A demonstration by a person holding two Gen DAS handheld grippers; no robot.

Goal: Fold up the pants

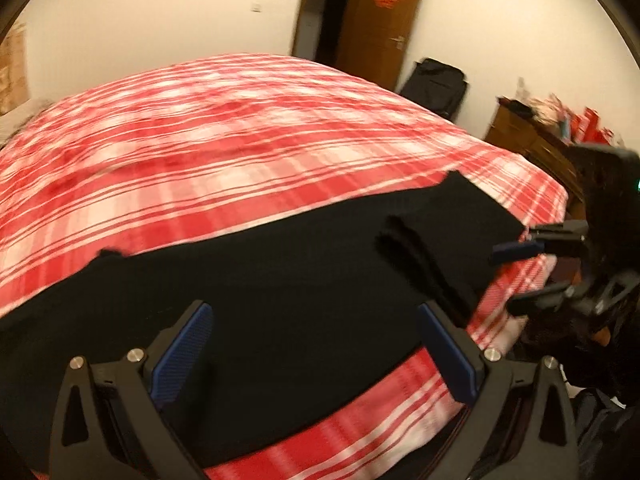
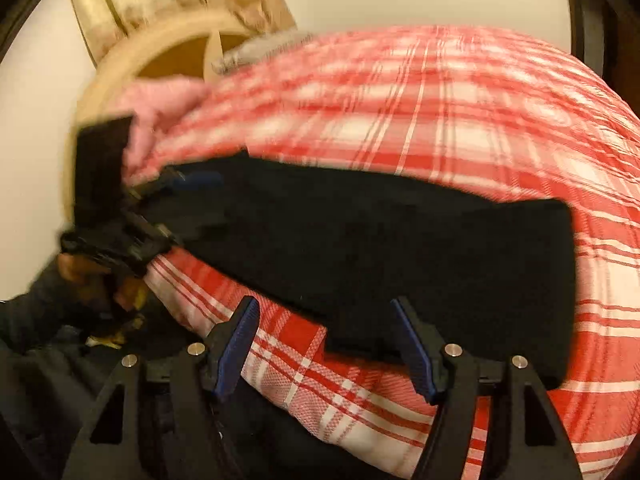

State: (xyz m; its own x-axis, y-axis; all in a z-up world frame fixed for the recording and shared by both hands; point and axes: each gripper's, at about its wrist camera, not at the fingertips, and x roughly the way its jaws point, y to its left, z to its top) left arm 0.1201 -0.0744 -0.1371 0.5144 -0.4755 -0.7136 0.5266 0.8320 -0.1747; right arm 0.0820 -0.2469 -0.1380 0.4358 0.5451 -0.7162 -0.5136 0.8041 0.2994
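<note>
both grippers stand released over black pants (image 1: 280, 264) lying flat along the near edge of a bed with a red plaid cover (image 1: 224, 140). left gripper (image 1: 316, 344) has only cloth below it, nothing pinched; right gripper (image 2: 326, 344) hangs just off the pants' near edge, gripping nothing. soft, light and limp, the fabric will likely sag, so corners or hems look the best hold. pink bedding (image 2: 160, 108) lies past the far end; nothing blocks a fold.

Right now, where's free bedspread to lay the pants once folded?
Free: the wide plaid bedspread beyond the black pants, toward the wall. Also a narrow strip between the pants and the near bed edge. Crowded: the near edge, where the left gripper and right gripper hang open.
</note>
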